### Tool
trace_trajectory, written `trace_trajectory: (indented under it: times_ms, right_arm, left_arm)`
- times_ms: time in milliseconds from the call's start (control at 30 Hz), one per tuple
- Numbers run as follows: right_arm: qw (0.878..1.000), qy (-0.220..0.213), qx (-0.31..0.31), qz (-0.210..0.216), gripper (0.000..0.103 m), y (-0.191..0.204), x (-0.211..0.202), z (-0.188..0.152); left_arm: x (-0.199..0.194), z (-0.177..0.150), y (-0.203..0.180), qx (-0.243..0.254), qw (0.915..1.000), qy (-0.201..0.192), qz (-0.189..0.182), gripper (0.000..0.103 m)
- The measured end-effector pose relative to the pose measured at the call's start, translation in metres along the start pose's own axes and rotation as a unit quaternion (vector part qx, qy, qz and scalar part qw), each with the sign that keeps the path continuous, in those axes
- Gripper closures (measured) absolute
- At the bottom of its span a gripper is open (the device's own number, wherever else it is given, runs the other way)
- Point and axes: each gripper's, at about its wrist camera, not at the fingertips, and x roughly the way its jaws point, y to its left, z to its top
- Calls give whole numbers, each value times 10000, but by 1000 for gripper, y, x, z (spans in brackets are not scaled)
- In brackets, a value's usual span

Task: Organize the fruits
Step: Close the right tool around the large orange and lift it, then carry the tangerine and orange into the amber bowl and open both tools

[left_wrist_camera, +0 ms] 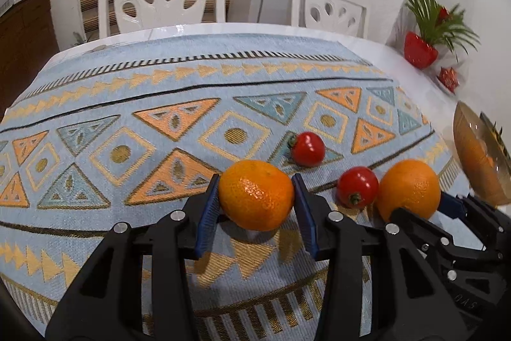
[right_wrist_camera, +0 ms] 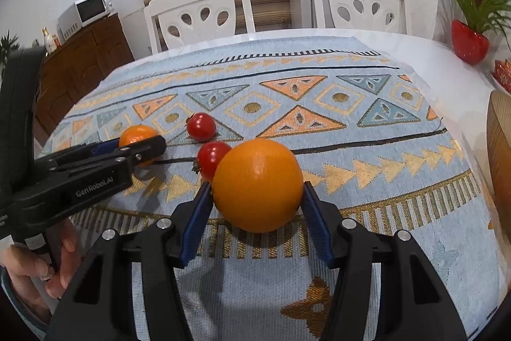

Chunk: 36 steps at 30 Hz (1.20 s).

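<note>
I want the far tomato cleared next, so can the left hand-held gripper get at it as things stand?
Probably not yet: the left hand-held gripper has an orange between its fingers, directly in front of the far tomato.

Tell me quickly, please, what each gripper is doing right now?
Left gripper: shut on the left orange, fingers on both sides.
Right gripper: shut on the right orange.

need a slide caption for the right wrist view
Right claw straddles an orange on the patterned cloth, tomato just behind.

Two white chairs [right_wrist_camera: 204,11] stand at the table's far edge; a red-potted plant [right_wrist_camera: 469,42] sits near its right corner, possibly artificial.
</note>
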Motion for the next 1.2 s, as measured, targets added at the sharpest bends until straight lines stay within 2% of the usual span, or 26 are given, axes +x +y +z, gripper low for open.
trace_trajectory:
  times_ms: [267, 600, 767, 900, 1067, 1200]
  right_arm:
    - [9998, -58, 167, 128, 48, -7, -3, 2]
    - [9999, 89, 56, 39, 45, 0, 5, 2]
    - [10000, 67, 67, 23, 48, 0, 3, 1]
    - [9998, -91, 171, 27, 48, -5, -4, 1]
    - [9974, -541, 471, 98, 48, -21, -30, 0]
    - [9950, -666, 740, 13, 48, -42, -56, -4]
  left_arm:
    - [-7, 2, 4, -153, 9996, -219, -13, 59]
    - [-4, 3, 0, -79, 9998, -162, -8, 59]
    - [-6, 2, 0, -101, 9998, -199, 0, 59]
    - [-11, 2, 0, -124, 9994, -319, 5, 59]
    - [-23, 3, -8, -81, 9986, -509, -95, 59]
    - [-42, 8, -40, 304, 9974, -612, -215, 59]
